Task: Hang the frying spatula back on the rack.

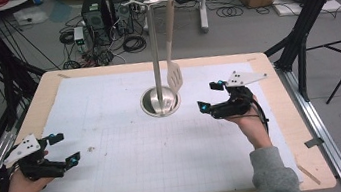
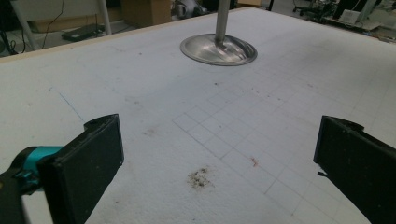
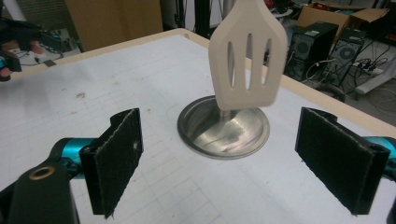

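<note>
A metal utensil stand (image 1: 153,53) rises from a round steel base (image 1: 160,102) at the middle of the table. A beige slotted spatula (image 1: 170,45) hangs from its top rack, blade down, just above the base. In the right gripper view the spatula (image 3: 247,58) hangs in front of the stand's base (image 3: 224,128). My right gripper (image 1: 208,97) is open and empty, a short way right of the base, pointing at it. My left gripper (image 1: 64,149) is open and empty at the table's front left. The left gripper view shows the base (image 2: 218,49) far ahead.
A white gridded mat (image 1: 130,147) covers the wooden table (image 1: 46,88) and carries a small brown stain (image 2: 200,178). Computers, cables and cardboard boxes lie on the floor beyond the far edge. Black tripod legs (image 1: 308,11) stand off the table's right side.
</note>
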